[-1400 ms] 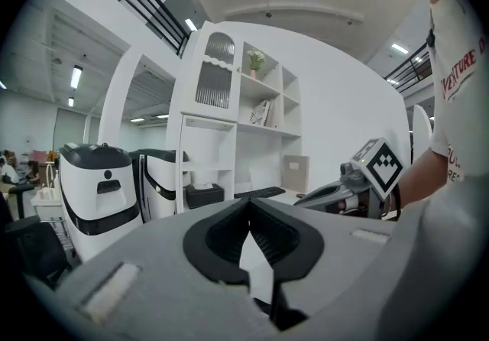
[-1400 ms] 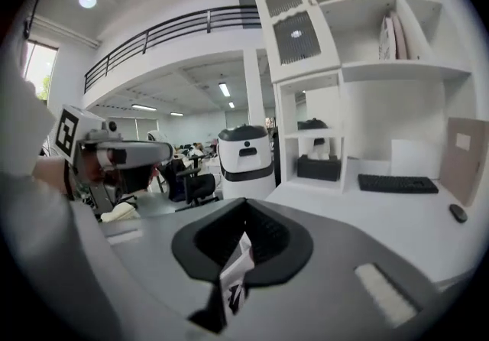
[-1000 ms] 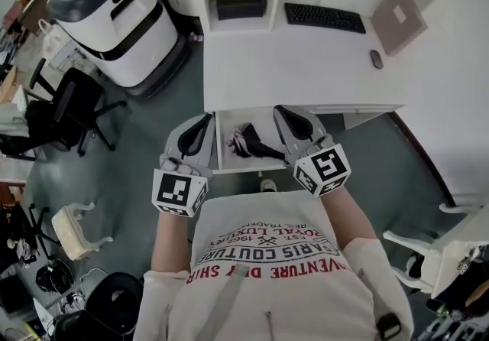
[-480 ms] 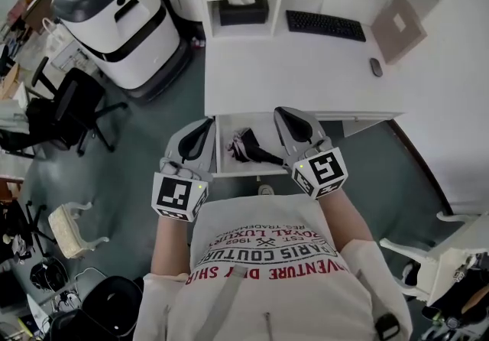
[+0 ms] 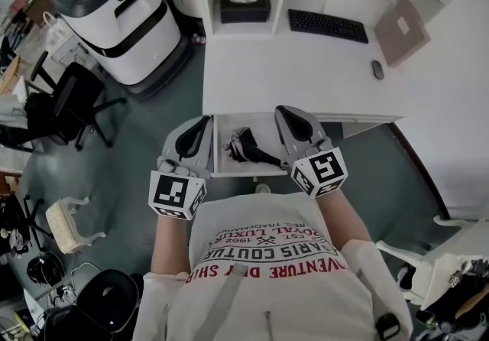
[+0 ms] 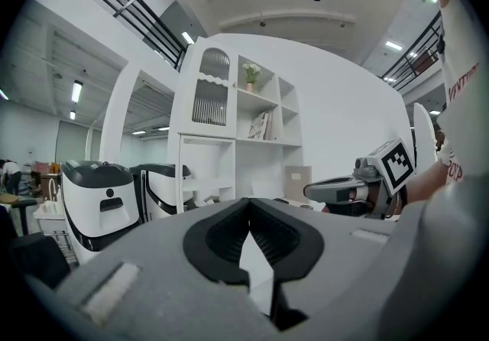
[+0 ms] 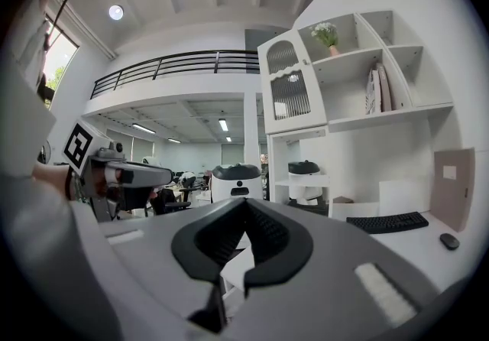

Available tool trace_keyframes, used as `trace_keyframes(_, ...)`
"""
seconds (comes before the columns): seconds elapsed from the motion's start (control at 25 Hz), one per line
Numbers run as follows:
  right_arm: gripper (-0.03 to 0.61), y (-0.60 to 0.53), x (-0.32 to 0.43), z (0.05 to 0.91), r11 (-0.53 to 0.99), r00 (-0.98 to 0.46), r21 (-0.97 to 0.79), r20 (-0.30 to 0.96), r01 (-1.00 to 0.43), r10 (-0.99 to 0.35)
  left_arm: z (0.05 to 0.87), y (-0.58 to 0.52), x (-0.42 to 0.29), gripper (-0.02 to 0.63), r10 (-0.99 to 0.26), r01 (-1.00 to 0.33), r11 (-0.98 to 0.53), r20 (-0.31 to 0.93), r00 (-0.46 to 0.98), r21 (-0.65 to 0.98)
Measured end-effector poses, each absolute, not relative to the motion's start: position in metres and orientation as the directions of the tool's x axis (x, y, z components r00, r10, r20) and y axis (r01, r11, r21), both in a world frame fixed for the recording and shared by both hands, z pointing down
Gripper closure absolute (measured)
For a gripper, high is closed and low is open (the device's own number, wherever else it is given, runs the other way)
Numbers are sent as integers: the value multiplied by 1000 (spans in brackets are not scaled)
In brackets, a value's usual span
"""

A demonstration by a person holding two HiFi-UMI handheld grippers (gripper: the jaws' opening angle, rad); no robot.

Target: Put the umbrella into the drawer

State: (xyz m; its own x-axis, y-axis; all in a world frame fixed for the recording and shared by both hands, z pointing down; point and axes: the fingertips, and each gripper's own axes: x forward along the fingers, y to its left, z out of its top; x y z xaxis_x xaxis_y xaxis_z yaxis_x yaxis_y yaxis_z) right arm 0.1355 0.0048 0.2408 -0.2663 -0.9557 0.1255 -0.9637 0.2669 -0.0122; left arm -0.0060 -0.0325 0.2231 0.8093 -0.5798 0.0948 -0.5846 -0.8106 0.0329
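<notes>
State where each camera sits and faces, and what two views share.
Head view: on the person's head, looking steeply down at the open drawer holding the umbrella; left gripper, right gripper, shirt show.
Left gripper view: on the left gripper, facing level toward the shelves; shut jaws show.
Right gripper view: on the right gripper, likewise level; shut jaws show.
Shared: keyboard, head and right gripper views.
</notes>
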Motion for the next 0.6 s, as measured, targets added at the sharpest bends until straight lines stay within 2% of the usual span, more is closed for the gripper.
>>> trace_keyframes(0.6,578,-3,136,247,306,-309,-43,129,-951,-942,231,-32,3,606,-573,-579,-815,131,809,16)
